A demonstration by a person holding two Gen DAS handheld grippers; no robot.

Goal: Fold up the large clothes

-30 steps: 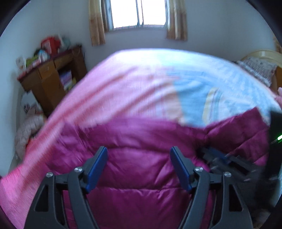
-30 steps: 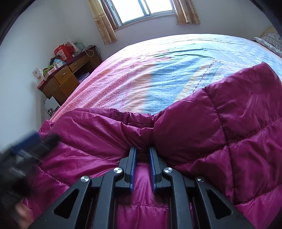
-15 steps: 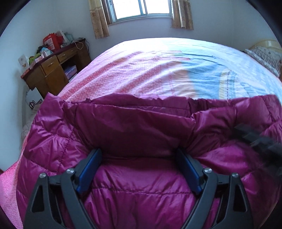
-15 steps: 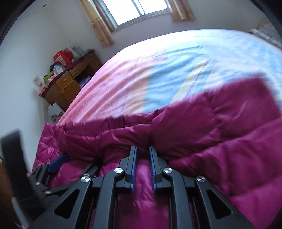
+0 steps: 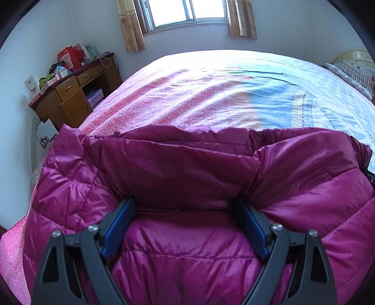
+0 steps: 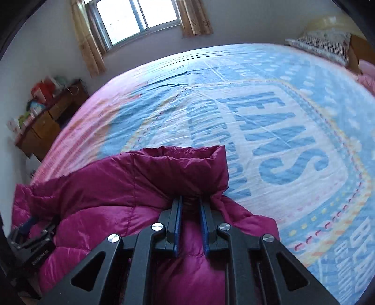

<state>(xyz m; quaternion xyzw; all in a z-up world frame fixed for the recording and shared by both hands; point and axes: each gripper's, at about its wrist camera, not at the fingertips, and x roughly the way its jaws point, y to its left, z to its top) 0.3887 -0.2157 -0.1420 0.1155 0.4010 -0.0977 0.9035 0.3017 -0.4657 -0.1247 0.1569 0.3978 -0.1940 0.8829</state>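
A magenta quilted down jacket [image 5: 187,169] lies bunched at the near edge of the bed [image 5: 211,93]. My left gripper [image 5: 185,206] is open, its blue pads [image 5: 117,227] wide apart with jacket fabric lying between them. My right gripper [image 6: 189,201] is shut on a fold of the jacket [image 6: 140,183] at its right end and holds that edge up over the blue and white bedspread [image 6: 281,122]. The left gripper also shows at the far left of the right wrist view [image 6: 30,232].
A wooden desk [image 5: 70,96] with boxes and clutter stands left of the bed under a curtained window [image 5: 187,11]. A patterned pillow [image 6: 323,44] lies at the bed's far right corner. A white bag [image 5: 46,136] leans by the desk.
The right gripper, still shut on the jacket, has swung right and lifted its edge over the bedspread. The left gripper has pushed forward into the jacket, staying open.
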